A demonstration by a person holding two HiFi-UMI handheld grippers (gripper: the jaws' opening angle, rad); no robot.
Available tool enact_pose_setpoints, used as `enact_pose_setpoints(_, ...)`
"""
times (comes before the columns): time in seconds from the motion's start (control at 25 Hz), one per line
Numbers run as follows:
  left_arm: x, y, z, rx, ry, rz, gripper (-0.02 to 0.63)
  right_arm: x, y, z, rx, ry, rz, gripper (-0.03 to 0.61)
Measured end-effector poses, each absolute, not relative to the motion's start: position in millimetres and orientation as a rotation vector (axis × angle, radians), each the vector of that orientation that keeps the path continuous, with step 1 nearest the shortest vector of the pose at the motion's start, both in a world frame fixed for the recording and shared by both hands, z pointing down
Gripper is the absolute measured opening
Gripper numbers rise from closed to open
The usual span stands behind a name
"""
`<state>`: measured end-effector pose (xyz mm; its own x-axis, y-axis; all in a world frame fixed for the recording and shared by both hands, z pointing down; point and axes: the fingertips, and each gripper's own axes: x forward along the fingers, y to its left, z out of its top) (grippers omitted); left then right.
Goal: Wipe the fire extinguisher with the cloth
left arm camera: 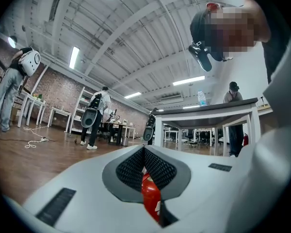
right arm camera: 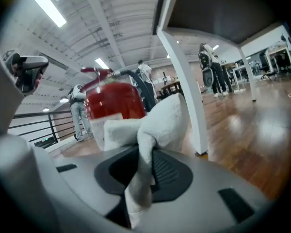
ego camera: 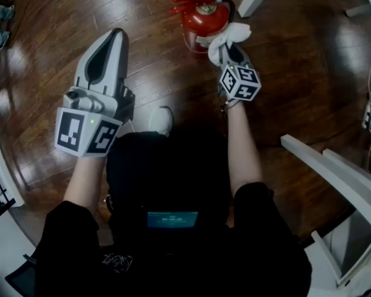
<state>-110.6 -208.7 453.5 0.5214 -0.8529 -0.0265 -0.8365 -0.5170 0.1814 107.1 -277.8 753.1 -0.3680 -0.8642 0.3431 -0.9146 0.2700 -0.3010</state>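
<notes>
**Cloth at the extinguisher's flank, wipe in hand**

Left side: left gripper (ego camera: 114,37) is held up clear of the work, well apart from the target. Its own view shows the jaws closed tip to tip on nothing. A sliver of red shows through the slit below the pads (left arm camera: 157,168), probably the extinguisher beyond.

Centre: fire extinguisher (ego camera: 202,18) stands upright on the dark wood floor (ego camera: 297,73), red body, handle and hose at top.

Right of it: right gripper (ego camera: 234,52) is clamped on the white cloth (ego camera: 226,41). The wad bunches out ahead of the jaws and looks to be touching the cylinder's right side.

Far right: white table frame (ego camera: 334,172), near but not in the way.

Doing it well, as I judge it:
- Keep the wad, not the jaw tips, against the metal.
- Stroke along the curve.
- Press lightly, since the free-standing cylinder could tip.
- The idle gripper could steady the top.

Count: one extinguisher, one cloth, two grippers.
</notes>
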Motion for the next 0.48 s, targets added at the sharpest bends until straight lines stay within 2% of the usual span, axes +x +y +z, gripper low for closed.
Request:
enact_pose_setpoints(0.12, -112.5, -205.9, 459.4, 2.606, -1.459, -0.157, 0.000, 106.0, -272.0, 815.3, 1.632, -2.314, 0.810, 0.077)
enact_pose_setpoints(0.24, -111.1, -206.1, 465.2, 2.604, -1.450, -0.156, 0.000, 107.5, -269.9, 830.4, 1.578, -2.273, 0.805, 0.077)
enact_pose_setpoints(0.32, -112.2, -206.0, 468.2, 2.591, -1.448, -0.171, 0.000, 115.4, -268.3, 801.0, 1.622, -2.316, 0.747, 0.078)
enact_pose_setpoints(0.48, -116.7, -206.2, 472.0, 2.563, -1.456, -0.190, 0.000, 126.2, -249.8, 674.0, 1.778, -2.538, 0.529, 0.078)
